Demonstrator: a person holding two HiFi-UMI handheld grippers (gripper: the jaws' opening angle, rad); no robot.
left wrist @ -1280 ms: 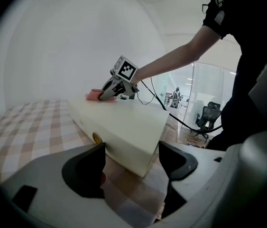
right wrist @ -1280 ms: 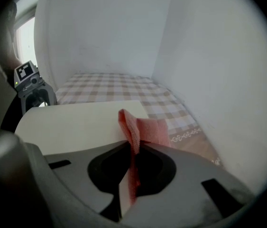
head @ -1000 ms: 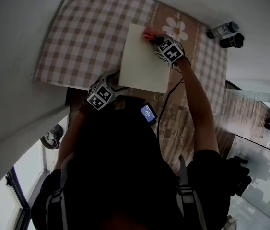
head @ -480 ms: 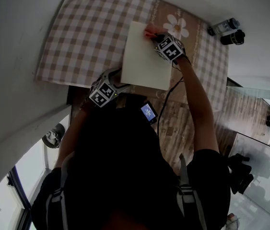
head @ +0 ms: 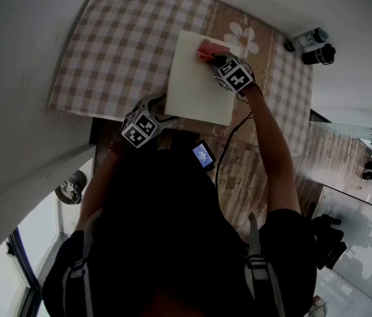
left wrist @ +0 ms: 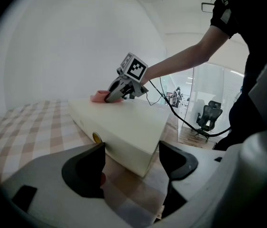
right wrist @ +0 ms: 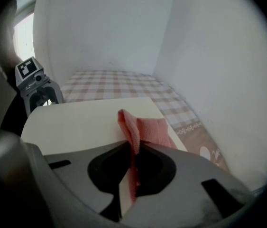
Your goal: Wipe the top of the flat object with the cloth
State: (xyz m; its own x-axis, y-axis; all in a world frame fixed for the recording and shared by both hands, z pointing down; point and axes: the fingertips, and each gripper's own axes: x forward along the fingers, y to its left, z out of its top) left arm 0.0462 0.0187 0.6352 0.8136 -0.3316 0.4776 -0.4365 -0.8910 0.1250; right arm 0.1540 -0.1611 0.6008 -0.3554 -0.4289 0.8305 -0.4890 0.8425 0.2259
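Cloth [right wrist: 148, 127] pinched in right tool [right wrist: 132, 151], atop flat object [right wrist: 83, 120], left tool [left wrist: 131, 150] agape

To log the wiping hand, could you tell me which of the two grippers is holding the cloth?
The right gripper: it is shut on the pink cloth atop the box. The left gripper is open at the box's near corner.

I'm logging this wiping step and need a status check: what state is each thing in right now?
flat object: lying flat on the checked tablecloth
cloth: folded, resting on its top
right tool: shut on cloth
left tool: open, jaws apart, facing flat object's corner
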